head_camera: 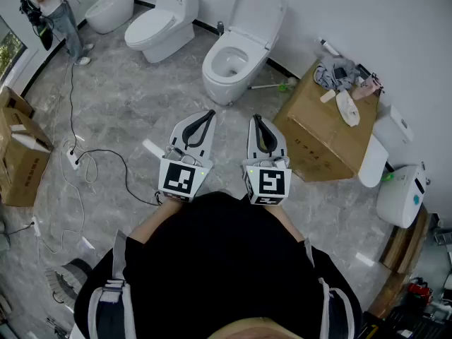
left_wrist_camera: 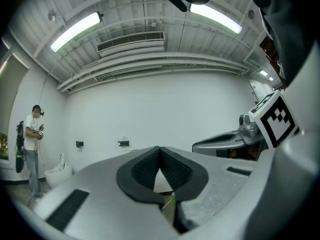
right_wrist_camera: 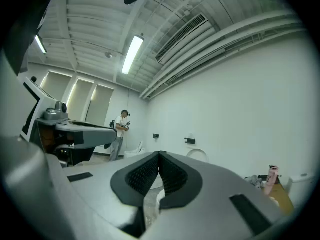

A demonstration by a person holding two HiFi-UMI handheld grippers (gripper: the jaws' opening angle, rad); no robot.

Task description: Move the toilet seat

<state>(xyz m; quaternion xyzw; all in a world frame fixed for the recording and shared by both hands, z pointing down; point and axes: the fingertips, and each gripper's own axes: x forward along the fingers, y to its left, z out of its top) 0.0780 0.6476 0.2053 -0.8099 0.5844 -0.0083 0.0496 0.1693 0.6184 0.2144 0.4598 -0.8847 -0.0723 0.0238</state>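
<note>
Room: grey marbled floor [head_camera: 127, 111] running to a white wall [head_camera: 367, 13] on the far side, with several toilets standing along it.
Clutter: a cardboard box [head_camera: 318, 133] on the right. Another person [head_camera: 60, 13] stands far left, well apart from you.
Target fixture: the open toilet [head_camera: 229, 66], far and central, with nothing between it and you.
Toilet seat: the toilet seat [head_camera: 260, 9] is tipped up, leaning back toward the wall above the bowl. I can't tell whether ring and lid are both raised.
Axis: the bowl's long axis runs from near-left up to the hinge at far-right.
Left gripper: your left gripper [head_camera: 210, 113] is level, its jaws pressed together on nothing.
Right gripper: your right gripper [head_camera: 256, 119] is the same, closed and empty.
Bearing: the seat lies straight ahead on the far side of both claws. The right one lines up almost directly below it, so it looks the handier.
</note>
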